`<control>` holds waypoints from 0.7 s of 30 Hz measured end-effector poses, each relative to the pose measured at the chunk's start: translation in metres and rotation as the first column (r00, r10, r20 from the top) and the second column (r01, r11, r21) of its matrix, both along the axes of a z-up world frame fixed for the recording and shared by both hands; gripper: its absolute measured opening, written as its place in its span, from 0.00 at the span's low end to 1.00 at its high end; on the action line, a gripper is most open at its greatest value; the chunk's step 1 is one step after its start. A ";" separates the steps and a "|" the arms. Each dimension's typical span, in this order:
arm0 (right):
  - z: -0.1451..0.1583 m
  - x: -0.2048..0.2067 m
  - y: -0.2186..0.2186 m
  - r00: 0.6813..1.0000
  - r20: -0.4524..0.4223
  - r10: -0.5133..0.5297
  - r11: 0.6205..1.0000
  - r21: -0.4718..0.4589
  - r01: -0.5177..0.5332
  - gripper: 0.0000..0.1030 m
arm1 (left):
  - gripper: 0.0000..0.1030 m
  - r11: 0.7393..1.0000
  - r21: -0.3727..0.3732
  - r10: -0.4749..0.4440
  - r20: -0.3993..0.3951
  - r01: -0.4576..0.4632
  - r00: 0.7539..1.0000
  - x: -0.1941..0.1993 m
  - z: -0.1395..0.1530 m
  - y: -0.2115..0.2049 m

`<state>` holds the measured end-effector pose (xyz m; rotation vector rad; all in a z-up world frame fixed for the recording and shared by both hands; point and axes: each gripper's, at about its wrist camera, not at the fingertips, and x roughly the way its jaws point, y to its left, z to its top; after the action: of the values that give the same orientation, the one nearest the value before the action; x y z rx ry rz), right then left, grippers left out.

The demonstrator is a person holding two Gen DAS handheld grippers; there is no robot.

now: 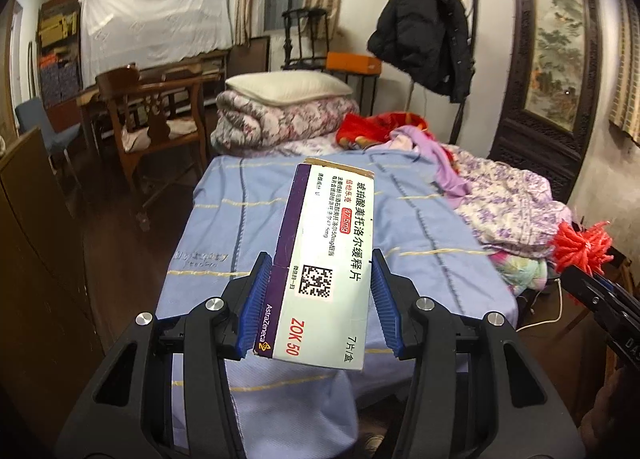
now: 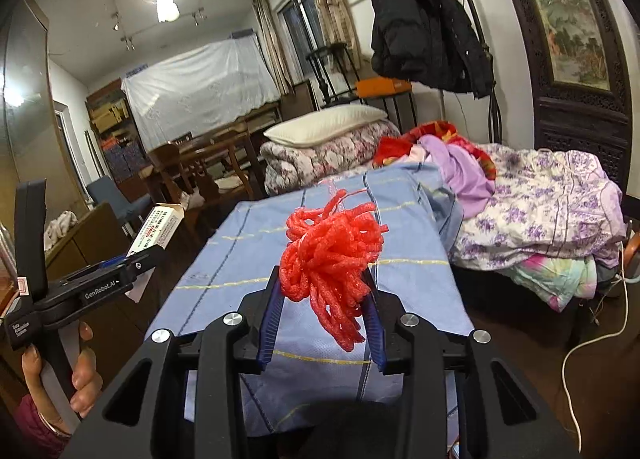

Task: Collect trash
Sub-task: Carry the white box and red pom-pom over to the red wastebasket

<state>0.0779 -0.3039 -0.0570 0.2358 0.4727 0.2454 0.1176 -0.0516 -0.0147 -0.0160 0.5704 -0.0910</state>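
A white and purple medicine box is held up over the blue bedsheet, clamped lengthwise by my left gripper, which is shut on its sides. My right gripper is shut on a bundle of red foam netting that bulges above its blue pads. Each gripper also shows in the other's view. The red netting sits at the right edge of the left wrist view. The box and left gripper are at the left of the right wrist view, with a hand on the handle.
The bed holds a folded floral quilt with a pillow at its far end and a heap of clothes on the right. A wooden chair and a low cabinet stand left. A black coat hangs behind. A white cable lies on the floor.
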 end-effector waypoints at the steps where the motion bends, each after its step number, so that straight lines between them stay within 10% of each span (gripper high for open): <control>1: 0.002 -0.004 -0.002 1.000 0.006 -0.001 1.000 0.003 0.001 0.37 | 0.48 1.000 0.002 -0.011 0.012 0.011 1.000 -0.007 0.005 -0.005; 21: 0.049 -0.103 -0.043 0.983 0.176 -0.042 0.999 0.013 0.040 0.39 | 0.48 0.985 0.055 -0.171 0.160 0.164 0.972 -0.094 0.046 -0.073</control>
<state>-0.0256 -0.3464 -0.0079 0.2302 0.2906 0.2258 0.0239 -0.1246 0.0318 0.0800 0.4082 -0.2426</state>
